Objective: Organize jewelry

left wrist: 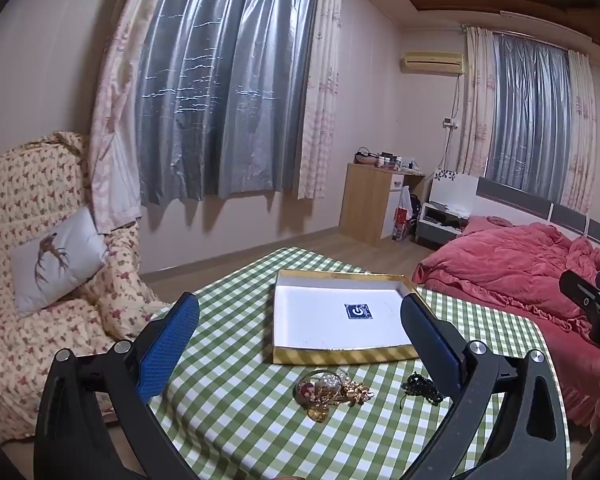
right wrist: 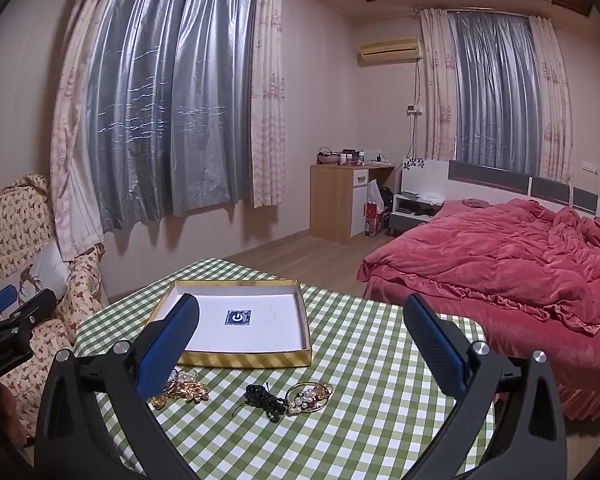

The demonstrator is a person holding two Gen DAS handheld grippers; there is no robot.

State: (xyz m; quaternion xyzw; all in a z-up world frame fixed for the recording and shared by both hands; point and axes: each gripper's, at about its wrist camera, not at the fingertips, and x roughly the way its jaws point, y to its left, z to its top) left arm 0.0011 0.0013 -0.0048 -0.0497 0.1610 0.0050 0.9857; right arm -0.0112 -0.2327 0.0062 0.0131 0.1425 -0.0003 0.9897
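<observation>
A shallow gold-rimmed box with a white floor and a blue sticker lies on the green checked table; it also shows in the right wrist view. In front of it lie a gold and pearl jewelry pile, a black bead string and, in the right wrist view, the gold pile, the black beads and a pearl brooch with a ring. My left gripper is open and empty above the table. My right gripper is open and empty too.
A floral sofa with a deer cushion stands left of the table. A bed with a red quilt lies to the right. A wooden desk stands at the far wall under curtains.
</observation>
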